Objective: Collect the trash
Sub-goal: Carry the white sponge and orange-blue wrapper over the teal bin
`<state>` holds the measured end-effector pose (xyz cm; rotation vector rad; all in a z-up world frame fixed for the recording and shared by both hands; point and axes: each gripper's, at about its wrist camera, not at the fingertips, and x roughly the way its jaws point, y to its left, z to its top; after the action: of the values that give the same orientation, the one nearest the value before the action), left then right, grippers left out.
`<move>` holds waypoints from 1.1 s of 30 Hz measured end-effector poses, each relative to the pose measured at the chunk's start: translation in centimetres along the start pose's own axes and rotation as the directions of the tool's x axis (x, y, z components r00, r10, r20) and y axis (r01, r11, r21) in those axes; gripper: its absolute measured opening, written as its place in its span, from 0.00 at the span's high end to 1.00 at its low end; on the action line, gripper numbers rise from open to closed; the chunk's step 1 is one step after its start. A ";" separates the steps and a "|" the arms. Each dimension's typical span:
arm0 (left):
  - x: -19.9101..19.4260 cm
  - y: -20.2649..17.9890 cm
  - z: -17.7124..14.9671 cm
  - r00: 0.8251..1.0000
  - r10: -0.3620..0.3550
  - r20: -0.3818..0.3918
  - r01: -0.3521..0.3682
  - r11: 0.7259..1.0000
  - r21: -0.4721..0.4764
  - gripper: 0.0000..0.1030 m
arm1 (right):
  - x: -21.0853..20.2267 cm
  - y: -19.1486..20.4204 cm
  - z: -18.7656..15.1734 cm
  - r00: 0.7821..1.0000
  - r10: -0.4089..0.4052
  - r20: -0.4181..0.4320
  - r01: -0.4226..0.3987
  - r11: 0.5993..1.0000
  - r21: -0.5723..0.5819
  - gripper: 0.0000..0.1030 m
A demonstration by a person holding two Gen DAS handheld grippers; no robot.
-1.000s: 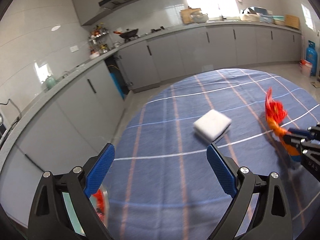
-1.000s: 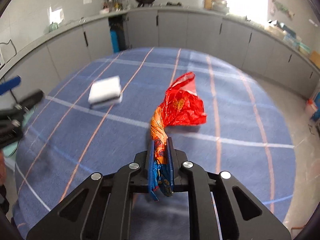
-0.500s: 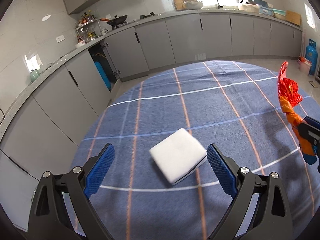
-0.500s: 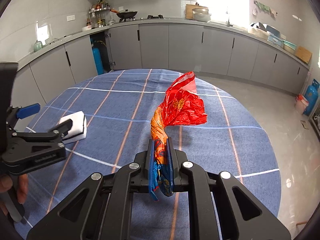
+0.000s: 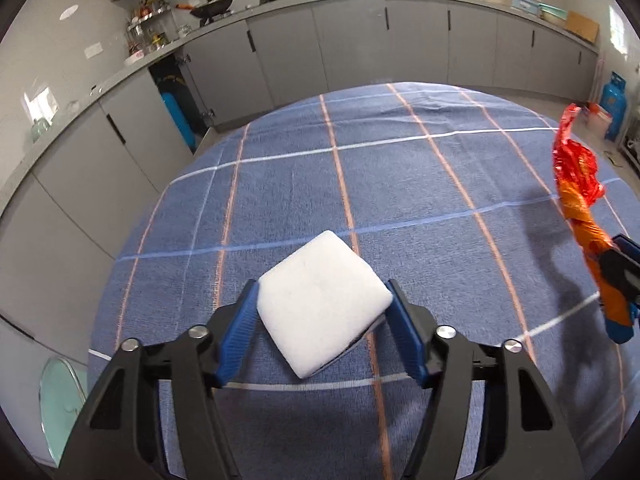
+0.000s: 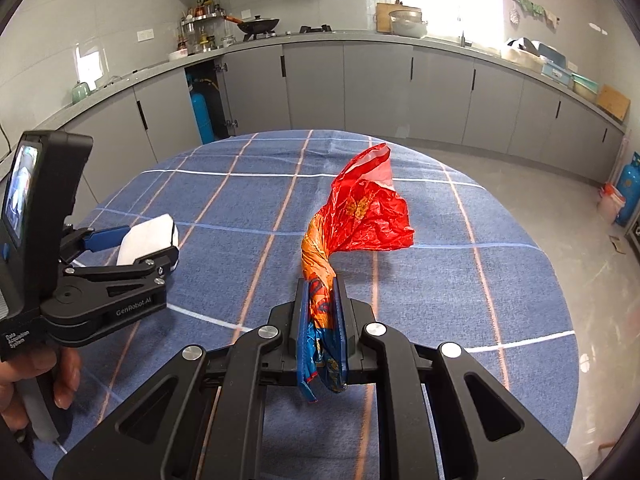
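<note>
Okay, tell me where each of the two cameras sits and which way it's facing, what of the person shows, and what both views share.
Left wrist: on the left gripper, looking down along its fingers at the white pad between its blue pads, which have just been closing and now touch it; no body part shows.
Right wrist: on the right gripper, looking over the table at the red wrapper it clamps; a hand shows at left.
Shared: the blue checked tablecloth, white pad, wrapper, grey cabinets.

"GenRobot.AI", "Data Acquisition System": left gripper.
</note>
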<state>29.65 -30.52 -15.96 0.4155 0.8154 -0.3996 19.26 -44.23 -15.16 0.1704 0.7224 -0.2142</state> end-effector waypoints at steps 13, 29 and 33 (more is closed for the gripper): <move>-8.5 9.0 -5.3 0.985 0.134 0.111 -0.128 0.990 -0.055 0.42 | -2.4 7.3 -0.1 0.990 0.127 0.056 -0.122 0.989 -0.087 0.88; -14.7 18.5 -11.7 0.941 0.314 0.129 -0.290 0.941 -0.177 0.42 | -3.3 17.7 -0.8 0.970 0.238 0.052 -0.220 0.948 -0.232 0.88; -15.7 20.1 -12.9 0.930 0.346 0.127 -0.319 0.928 -0.195 0.42 | -3.5 19.5 -0.6 0.964 0.263 0.046 -0.242 0.935 -0.258 0.88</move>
<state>21.90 -4.21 -7.89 0.3485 0.6022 -0.0422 21.20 -24.86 -11.65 0.0124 0.6341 0.1167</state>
